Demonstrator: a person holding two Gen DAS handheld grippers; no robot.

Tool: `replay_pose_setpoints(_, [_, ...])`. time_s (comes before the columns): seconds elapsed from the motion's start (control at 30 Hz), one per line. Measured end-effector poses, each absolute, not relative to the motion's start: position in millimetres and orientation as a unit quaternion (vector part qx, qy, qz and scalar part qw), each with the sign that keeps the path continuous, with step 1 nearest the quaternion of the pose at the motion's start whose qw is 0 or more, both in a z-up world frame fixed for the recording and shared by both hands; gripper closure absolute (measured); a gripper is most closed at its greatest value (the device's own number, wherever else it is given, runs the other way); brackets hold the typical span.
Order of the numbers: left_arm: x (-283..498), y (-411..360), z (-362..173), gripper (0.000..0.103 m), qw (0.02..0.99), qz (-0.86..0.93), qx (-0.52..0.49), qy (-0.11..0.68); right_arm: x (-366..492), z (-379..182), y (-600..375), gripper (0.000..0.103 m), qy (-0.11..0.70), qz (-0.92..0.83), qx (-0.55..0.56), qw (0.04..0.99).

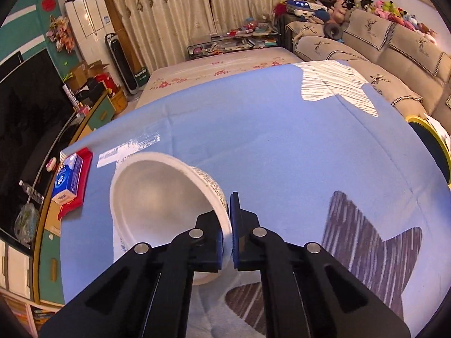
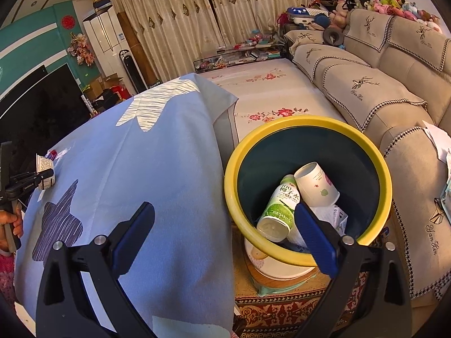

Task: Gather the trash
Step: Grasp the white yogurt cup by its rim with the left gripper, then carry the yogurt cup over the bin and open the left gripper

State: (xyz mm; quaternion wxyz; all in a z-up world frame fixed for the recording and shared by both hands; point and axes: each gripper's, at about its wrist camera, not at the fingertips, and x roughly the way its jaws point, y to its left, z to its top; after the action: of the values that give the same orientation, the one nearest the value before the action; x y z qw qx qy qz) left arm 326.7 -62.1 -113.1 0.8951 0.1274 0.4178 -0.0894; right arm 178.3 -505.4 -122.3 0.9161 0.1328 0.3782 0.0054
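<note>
Left gripper (image 1: 229, 233): clamped on rim of white round paper bowl (image 1: 157, 202), tipped on its side on blue star-patterned tablecloth (image 1: 267, 152). Right gripper (image 2: 222, 231): spread wide, empty, above yellow-rimmed dark bin (image 2: 307, 129). In bin: green-white coconut-water bottle (image 2: 279, 208), white paper cup (image 2: 317, 183), crumpled paper (image 2: 335, 214). Beside table: beige sofa (image 2: 394, 107).

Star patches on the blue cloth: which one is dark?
The purple-grey striped star near the cloth's front edge is dark; the far star is whitish with thin stripes.
</note>
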Motion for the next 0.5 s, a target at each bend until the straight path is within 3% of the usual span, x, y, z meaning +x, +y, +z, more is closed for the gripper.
replay_pose_setpoints(0.5, [293.2, -187.7, -71.5, 0.098, 0.890, -0.191, 0.160, 0.382, 134.7, -127.2, -538.5, 0.009, 0.364, -0.051, 0.140, 0.919])
